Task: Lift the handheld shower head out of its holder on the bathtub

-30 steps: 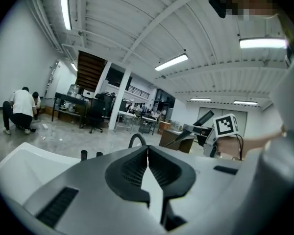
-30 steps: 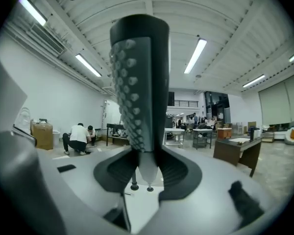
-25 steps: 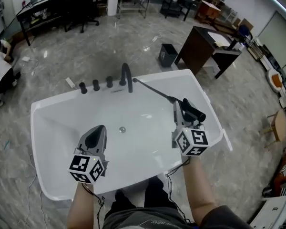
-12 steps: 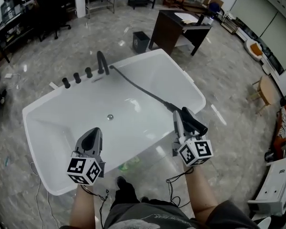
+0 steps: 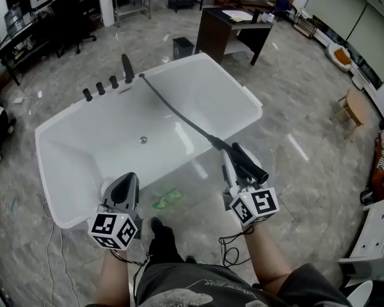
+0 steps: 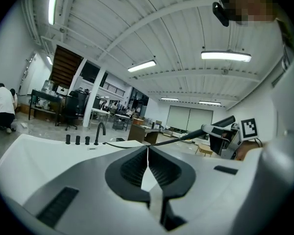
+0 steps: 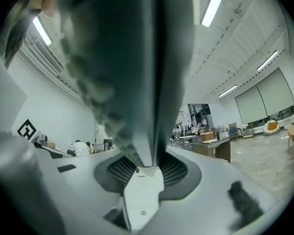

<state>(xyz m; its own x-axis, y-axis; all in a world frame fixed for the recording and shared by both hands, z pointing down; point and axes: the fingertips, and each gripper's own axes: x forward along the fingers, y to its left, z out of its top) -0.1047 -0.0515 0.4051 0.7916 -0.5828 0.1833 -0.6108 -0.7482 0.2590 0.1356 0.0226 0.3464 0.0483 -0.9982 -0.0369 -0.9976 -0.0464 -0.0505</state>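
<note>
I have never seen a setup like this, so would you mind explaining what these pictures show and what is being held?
There is no robot: a person holds a two-jaw gripper in each hand, and the marker cubes are part of them. One picture comes from a camera on the person's head, looking down; the other two from cameras riding on each gripper, looking along its jaws. Below stands a white bathtub with a black faucet and knobs on its far rim. The right gripper is clamped on the handheld shower head, whose black hose runs back to that rim. The left gripper is shut and empty.
</note>
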